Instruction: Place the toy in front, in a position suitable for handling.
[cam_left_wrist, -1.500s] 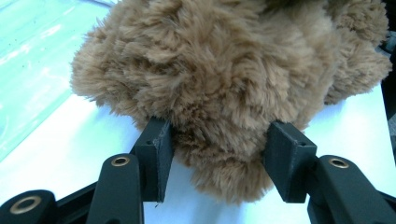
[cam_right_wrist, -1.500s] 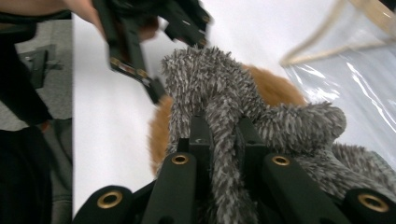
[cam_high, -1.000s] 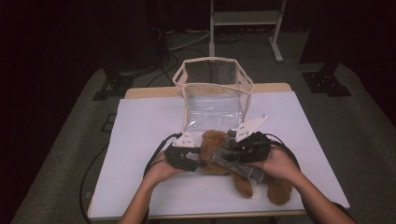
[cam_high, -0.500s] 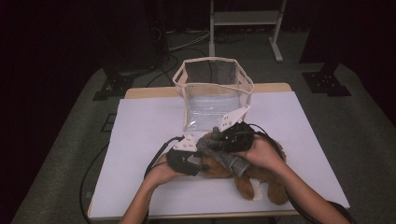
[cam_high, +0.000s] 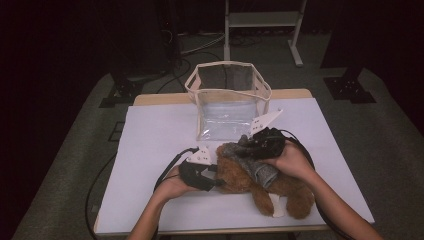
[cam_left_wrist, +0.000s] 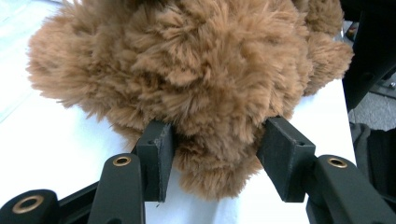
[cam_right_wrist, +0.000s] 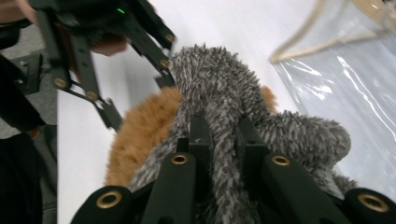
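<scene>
A brown plush bear (cam_high: 237, 180) lies on the white table (cam_high: 155, 135), its legs toward the near right. My left gripper (cam_high: 219, 176) is shut on the bear's fluffy head (cam_left_wrist: 196, 70), and both pads (cam_left_wrist: 159, 154) press into the fur. My right gripper (cam_high: 245, 145) is shut on a grey fuzzy cloth (cam_high: 260, 169) that lies bunched over the bear's body. In the right gripper view the right gripper (cam_right_wrist: 223, 130) pinches a fold of that grey cloth (cam_right_wrist: 219, 88) over the brown bear (cam_right_wrist: 140, 130), with the left gripper (cam_right_wrist: 93, 56) beyond.
A clear plastic bag with a cream rim (cam_high: 227, 100) stands open behind the bear, and its wall (cam_right_wrist: 345, 79) is close to my right gripper. Black cables trail from both grippers across the table. A white tag (cam_high: 274, 206) lies by the bear's legs.
My right gripper has shifted a little toward the bag with the grey cloth, which is now bunched higher over the bear. The left gripper has stayed on the head.
</scene>
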